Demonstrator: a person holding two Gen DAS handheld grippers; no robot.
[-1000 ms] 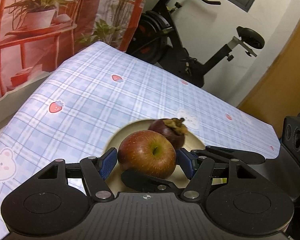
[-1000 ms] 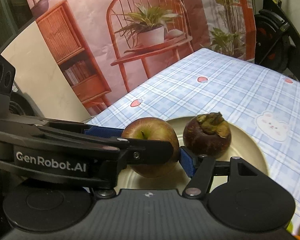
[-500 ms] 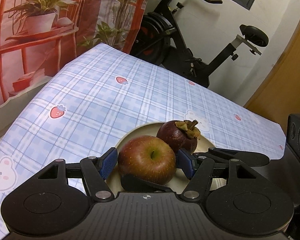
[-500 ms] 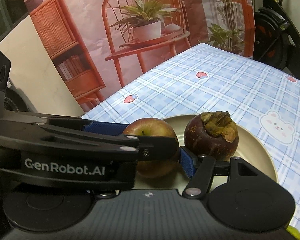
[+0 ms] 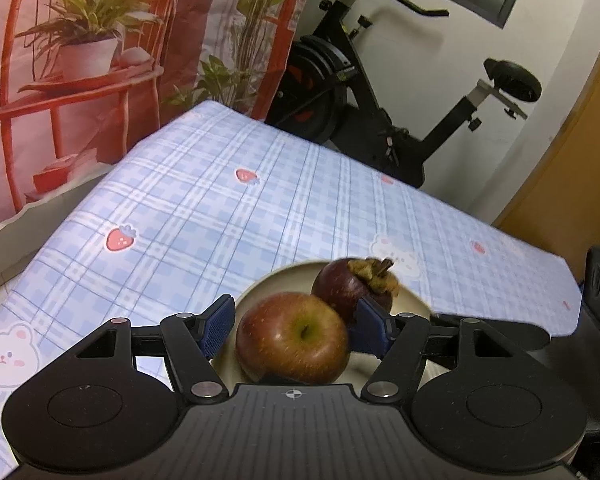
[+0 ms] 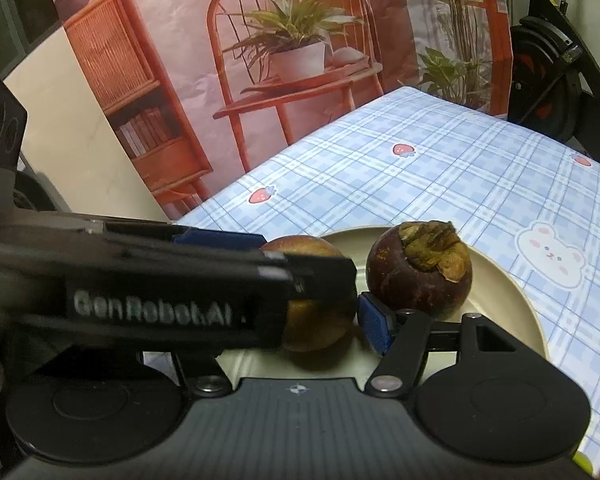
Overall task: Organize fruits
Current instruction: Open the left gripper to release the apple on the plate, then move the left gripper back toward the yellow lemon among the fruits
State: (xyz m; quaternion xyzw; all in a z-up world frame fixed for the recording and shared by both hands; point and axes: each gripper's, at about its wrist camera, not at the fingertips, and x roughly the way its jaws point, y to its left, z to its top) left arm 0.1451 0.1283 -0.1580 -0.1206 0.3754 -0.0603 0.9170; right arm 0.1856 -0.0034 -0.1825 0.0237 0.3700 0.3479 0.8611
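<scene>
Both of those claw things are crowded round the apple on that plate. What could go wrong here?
The left hand-held gripper has open pads around the apple, which lies against the mangosteen; a nudge might roll either across the plate. The right hand-held gripper is close by, so the two could collide.

Blue-plaid tablecloth (image 5: 228, 216), cream plate (image 6: 512, 304)

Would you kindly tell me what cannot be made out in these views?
Left wrist view: the left gripper hides the apple's underside and the plate's near rim.
Right wrist view: that blurred gripper covers the right gripper's left finger; its grip is unreadable.
Right wrist view: yellowish objects, cut off bottom-right.
</scene>
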